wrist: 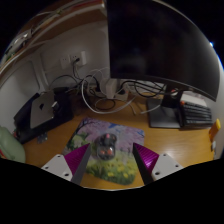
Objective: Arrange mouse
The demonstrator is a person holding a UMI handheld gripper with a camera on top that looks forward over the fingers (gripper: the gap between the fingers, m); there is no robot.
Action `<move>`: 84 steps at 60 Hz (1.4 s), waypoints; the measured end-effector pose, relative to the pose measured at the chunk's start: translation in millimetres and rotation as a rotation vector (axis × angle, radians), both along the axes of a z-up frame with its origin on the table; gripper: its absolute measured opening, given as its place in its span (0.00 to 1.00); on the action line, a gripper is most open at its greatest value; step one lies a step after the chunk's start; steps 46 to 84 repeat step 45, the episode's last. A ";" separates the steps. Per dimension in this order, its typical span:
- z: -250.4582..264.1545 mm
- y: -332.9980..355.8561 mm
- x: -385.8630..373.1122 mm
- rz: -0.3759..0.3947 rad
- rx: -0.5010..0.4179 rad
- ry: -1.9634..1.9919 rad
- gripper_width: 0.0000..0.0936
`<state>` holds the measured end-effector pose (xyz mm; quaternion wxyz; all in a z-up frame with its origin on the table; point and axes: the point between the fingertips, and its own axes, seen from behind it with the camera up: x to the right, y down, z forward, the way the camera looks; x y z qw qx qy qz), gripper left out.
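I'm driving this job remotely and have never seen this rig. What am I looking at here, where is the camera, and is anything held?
This single picture comes from a camera riding on a hand-held two-finger gripper, looking forward along its fingers. The magenta wedges are its finger pads. Between them sits a small dark object, apparently the mouse, over a patterned mouse mat on a wooden desk. Whether the fingers actually press it is not clear. Beyond are a large dark monitor, tangled cables and a black device.

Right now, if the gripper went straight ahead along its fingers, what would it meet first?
Most likely the mouse on the patterned mouse pad, between the open gripper's fingers; depth is unclear.
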<state>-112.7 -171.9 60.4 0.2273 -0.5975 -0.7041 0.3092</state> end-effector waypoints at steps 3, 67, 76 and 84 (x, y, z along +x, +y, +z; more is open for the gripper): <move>18.0 16.9 23.6 0.002 0.020 -0.017 0.92; 99.8 177.4 165.2 -0.181 0.103 -0.012 0.92; 99.8 177.4 165.2 -0.181 0.103 -0.012 0.92; 99.8 177.4 165.2 -0.181 0.103 -0.012 0.92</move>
